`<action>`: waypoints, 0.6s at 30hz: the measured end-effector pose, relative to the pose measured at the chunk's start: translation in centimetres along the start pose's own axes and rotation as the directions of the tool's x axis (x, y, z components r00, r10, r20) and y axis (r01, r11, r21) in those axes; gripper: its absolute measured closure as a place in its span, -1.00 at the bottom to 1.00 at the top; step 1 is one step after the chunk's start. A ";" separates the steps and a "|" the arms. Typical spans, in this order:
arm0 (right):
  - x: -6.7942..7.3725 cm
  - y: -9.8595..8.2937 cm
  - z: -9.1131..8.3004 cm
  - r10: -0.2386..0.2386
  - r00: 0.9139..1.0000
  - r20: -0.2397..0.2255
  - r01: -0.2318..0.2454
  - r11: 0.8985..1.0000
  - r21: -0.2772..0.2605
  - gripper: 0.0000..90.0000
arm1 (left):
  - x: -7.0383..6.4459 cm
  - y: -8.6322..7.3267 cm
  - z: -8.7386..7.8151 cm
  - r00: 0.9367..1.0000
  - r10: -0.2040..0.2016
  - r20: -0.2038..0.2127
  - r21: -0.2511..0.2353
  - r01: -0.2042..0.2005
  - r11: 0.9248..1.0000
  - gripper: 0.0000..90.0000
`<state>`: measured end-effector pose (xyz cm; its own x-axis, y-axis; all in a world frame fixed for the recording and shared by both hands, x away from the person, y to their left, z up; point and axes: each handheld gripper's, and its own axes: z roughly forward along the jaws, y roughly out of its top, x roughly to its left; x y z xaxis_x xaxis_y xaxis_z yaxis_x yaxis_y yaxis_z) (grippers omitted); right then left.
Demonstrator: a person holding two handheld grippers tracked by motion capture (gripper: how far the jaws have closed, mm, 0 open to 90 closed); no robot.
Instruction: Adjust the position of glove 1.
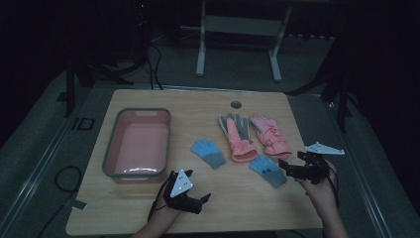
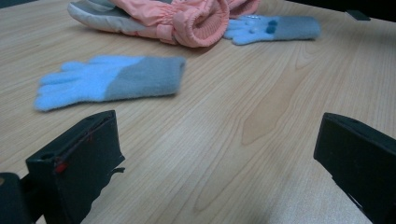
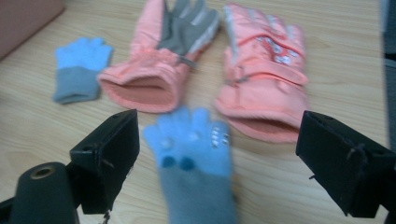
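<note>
A wooden table (image 1: 148, 203) is seen from above, with four gloves and one pink tub (image 1: 137, 144) laid out on it. Two of the gloves are small and blue with grey cuffs, and two are larger, padded and pink. The tub sits at the left of the table and holds nothing that can be seen. The first blue glove (image 1: 209, 152) lies flat near the middle, between the tub and the pink pair. The pink gloves lie side by side beyond it, just touching: one palm up with a grey palm (image 1: 236, 135), the other back up with a patterned strap (image 1: 270, 136). The second blue glove (image 1: 268, 170), marked with small dark dots, lies just in front of the pink pair's cuffs, fingers pointing towards them. Two tongs are held, one in each hand. The left tongs (image 1: 198, 201) are held low over the near edge of the table, in front of the tub, jaws spread wide with bare wood between them; the first blue glove is seen beyond them in the left gripper view. The right tongs (image 1: 287, 171) are spread wide as well, and the dotted blue glove's cuff is seen lying between the jaws in the right gripper view, ungripped, with both jaws well clear of the fabric.
</note>
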<state>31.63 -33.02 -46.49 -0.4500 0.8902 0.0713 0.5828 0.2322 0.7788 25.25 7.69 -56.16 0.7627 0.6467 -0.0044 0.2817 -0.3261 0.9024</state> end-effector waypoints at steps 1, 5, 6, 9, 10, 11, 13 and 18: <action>0.2 0.3 0.1 -0.006 1.000 -0.017 0.006 1.000 0.002 -0.70 | 0.0 0.0 0.0 1.000 0.001 0.000 0.000 -0.001 1.000 -0.98; 1.0 1.4 0.6 -0.033 0.999 -0.041 0.033 0.999 0.004 -0.69 | 0.0 0.0 0.0 1.000 0.001 0.004 0.001 -0.001 1.000 -0.98; 1.4 1.7 0.8 -0.049 0.998 -0.049 0.049 0.999 0.012 -0.69 | 0.0 0.0 0.0 1.000 0.001 0.004 0.001 -0.001 1.000 -0.98; 2.3 2.6 1.4 -0.073 0.995 -0.072 0.075 0.997 0.024 -0.72 | 0.0 0.0 0.0 1.000 0.003 0.004 0.001 -0.003 1.000 -0.98; 2.6 2.9 1.6 -0.081 0.993 -0.081 0.084 0.996 0.029 -0.72 | -0.1 0.0 0.0 1.000 0.005 0.004 0.002 -0.005 1.000 -0.98; 2.9 3.1 1.8 -0.089 0.993 -0.083 0.092 0.995 0.030 -0.72 | -0.1 0.0 0.0 1.000 0.005 0.007 0.003 -0.005 1.000 -0.98; 3.5 3.7 2.2 -0.104 0.990 -0.094 0.107 0.994 0.028 -0.72 | -0.1 0.0 0.0 1.000 0.004 0.007 0.002 -0.004 1.000 -0.98; 4.5 4.7 3.2 -0.140 0.983 -0.121 0.145 0.989 0.031 -0.67 | -0.1 0.0 0.0 1.000 0.009 0.008 0.002 -0.009 1.000 -0.98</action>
<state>34.52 -26.72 -44.46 -0.6053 0.7951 0.0363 0.5325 0.3706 0.7610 25.21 7.66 -56.15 0.7698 0.6383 0.0002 0.2760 -0.3332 0.9016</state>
